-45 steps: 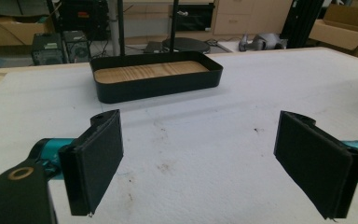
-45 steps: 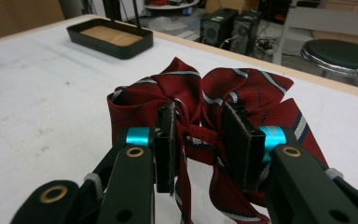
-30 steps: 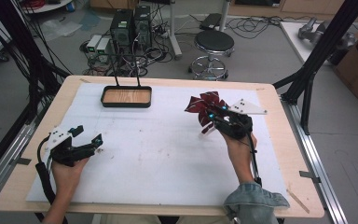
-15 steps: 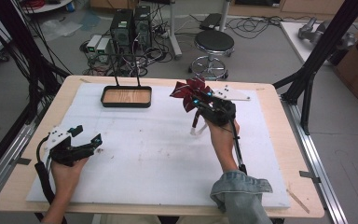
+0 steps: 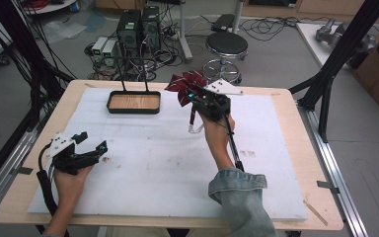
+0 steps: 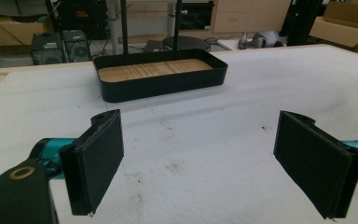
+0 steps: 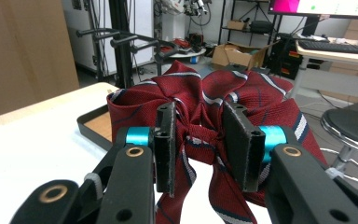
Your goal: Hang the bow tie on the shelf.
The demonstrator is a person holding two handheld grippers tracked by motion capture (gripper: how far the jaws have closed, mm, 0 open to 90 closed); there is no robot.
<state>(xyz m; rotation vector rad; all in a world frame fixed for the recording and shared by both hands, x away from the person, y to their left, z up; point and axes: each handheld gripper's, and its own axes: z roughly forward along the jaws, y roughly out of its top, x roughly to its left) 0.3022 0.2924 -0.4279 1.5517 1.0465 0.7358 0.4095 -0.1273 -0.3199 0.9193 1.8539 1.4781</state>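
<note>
A dark red bow tie with thin white stripes is pinched at its centre knot by my right gripper, which is shut on it. In the high view the bow tie is held in the air above the far middle of the white mat by the right gripper, with a pale strap hanging below. A black tray with a wooden floor sits at the far left of the mat, to the left of the bow tie. My left gripper rests at the near left, open, with nothing between its pads.
The tray lies straight ahead of the left gripper. Two thin black posts rise behind the tray. The white mat covers most of the wooden table. A stool and computer boxes stand on the floor beyond the far edge.
My right gripper has carried the bow tie to the left and farther away, toward the tray. The left gripper has stayed where it was.
</note>
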